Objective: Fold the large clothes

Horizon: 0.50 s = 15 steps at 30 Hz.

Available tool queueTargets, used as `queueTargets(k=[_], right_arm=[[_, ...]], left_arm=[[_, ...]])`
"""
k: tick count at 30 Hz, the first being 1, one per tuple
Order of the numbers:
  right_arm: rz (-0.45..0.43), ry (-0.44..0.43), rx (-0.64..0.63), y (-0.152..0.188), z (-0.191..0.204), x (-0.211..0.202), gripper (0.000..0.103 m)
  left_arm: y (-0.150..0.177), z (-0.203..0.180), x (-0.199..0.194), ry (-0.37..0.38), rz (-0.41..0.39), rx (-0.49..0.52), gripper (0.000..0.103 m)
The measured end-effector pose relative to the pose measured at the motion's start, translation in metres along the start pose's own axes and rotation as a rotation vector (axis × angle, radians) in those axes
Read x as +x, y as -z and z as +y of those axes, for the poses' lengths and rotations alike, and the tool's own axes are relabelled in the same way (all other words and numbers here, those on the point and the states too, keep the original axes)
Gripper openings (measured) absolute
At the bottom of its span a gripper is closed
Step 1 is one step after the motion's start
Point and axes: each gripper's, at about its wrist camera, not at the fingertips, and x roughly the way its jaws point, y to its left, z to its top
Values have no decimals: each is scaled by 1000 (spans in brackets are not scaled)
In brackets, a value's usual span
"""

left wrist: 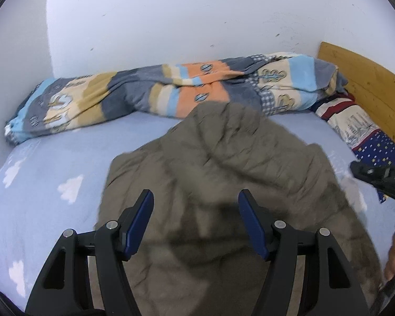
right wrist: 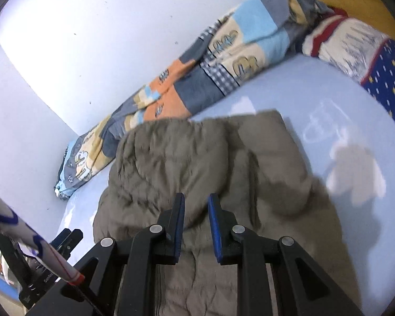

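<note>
Fingers (left wrist: 144, 210) of the left gripper (left wrist: 196, 205) stood well apart above the near part of the olive-brown quilted jacket (left wrist: 237, 158), with nothing pinched between their blue pads. That jacket lay spread on the bed (left wrist: 52, 158), on a pale blue sheet printed with white clouds, its far end close to a rolled patchwork blanket (left wrist: 158, 92) along the wall. A patterned pillow (left wrist: 355, 126) sat at the far right by the wooden headboard (left wrist: 368, 84).

Further right, the right gripper (right wrist: 196, 202) hovered over the jacket's near middle with only a narrow gap between its pads; they showed open air between them and no cloth, so it was released rather than gripping.

Judged from this, the work sat between folds: both tools were free and the jacket looked partly gathered, bunched and lumpy at its right side. A next move would call for choosing an edge or sleeve, lowering the pads onto it, closing firmly on the thick padding, then carrying it across without dragging the rest.
</note>
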Motion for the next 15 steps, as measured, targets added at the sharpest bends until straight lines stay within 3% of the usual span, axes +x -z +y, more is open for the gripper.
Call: queueTargets(k=[4,7,12,15], right_arm=[[7,41,-76,-26,13,26,20],[14,52,-96,-36,14,43,20],[67,70,-151,-36,11,83,20],[124,94,-208,-21,8,108,20]], left_arm=[[-23,-22,31,0,0,55,66],[-24,-26,62,3,48,66,66],[4,-5,99,-68,136,45,66],[26,14,115,-47,180,-18,67]])
